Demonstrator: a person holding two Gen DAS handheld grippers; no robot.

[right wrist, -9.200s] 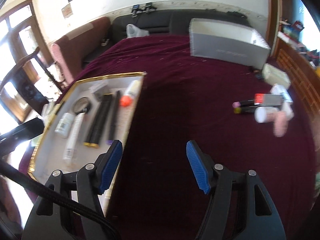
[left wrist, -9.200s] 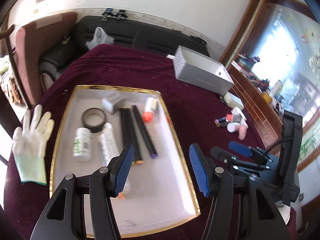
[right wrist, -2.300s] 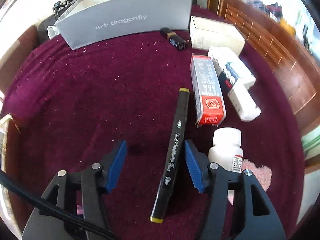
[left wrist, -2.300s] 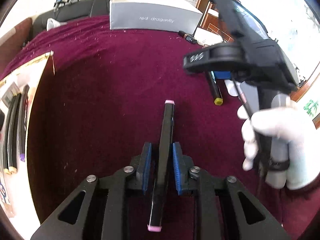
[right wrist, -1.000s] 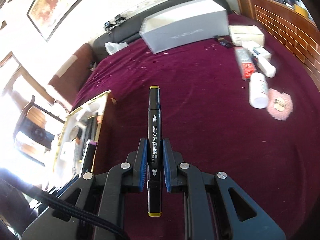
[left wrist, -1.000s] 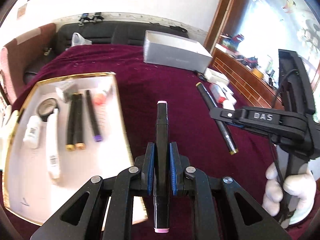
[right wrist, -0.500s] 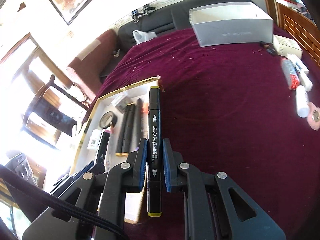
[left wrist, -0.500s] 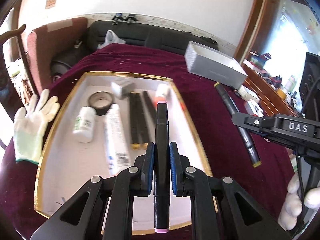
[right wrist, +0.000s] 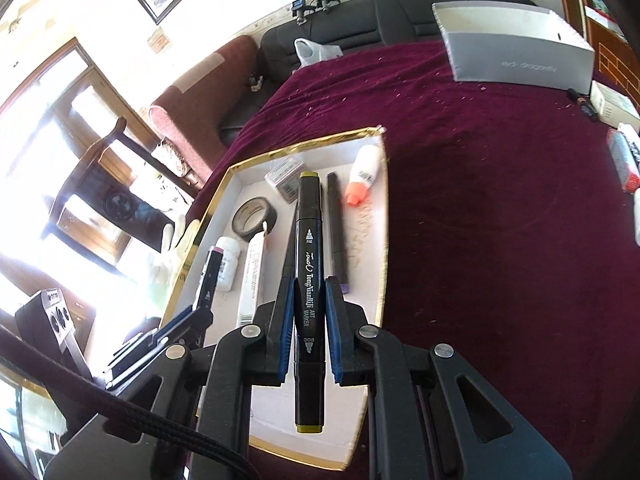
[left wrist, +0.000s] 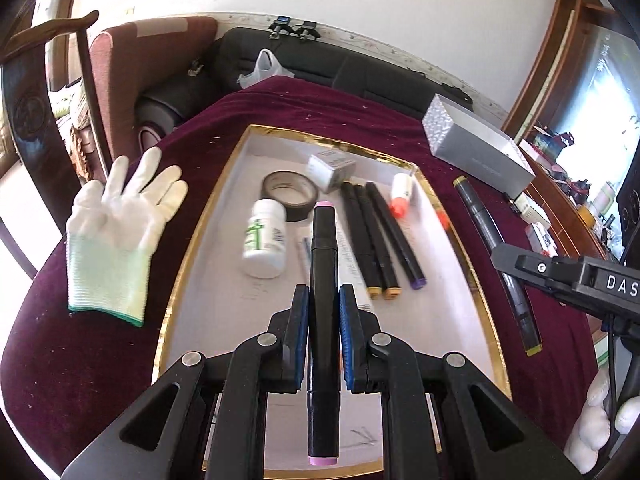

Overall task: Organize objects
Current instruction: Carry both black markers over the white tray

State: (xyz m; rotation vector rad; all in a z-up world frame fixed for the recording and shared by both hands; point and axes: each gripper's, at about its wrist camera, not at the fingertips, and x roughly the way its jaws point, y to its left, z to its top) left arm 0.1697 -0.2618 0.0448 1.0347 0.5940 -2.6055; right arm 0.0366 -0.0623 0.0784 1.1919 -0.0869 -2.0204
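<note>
The tray [left wrist: 188, 256], gold-rimmed and white-floored, lies on the maroon-covered counter [left wrist: 72, 368] directly below and ahead of both claws.

**Risks**
- Collision: the right claw [right wrist: 308, 320] hangs just beside the left claw [left wrist: 323, 322]. If both descend together, their frames may strike.
- Stacking: three markers [left wrist: 380, 236], a flat white tube [right wrist: 253, 276], a white bottle [left wrist: 265, 240] and a tape roll [left wrist: 289, 194] lie ahead of the left claw. A marker released above them may land across them and roll.
- Rim strike: the right claw sits above the tray's right side. A release too far right may hit the gold rim or drop onto the cloth.

**Claw state**
- The left claw is pressed onto the pink-capped marker [left wrist: 323, 280] at mid-barrel.
- The right claw is pressed onto the yellow-capped marker [right wrist: 308, 280] at mid-barrel.

**Orientation**
- Each marker's long axis runs straight forward along its claw's fingers, one end ahead and the other back toward the handle.
- Both axes lie roughly parallel to the three tray markers.
- Both markers are held above the tray, apart from its floor.
</note>
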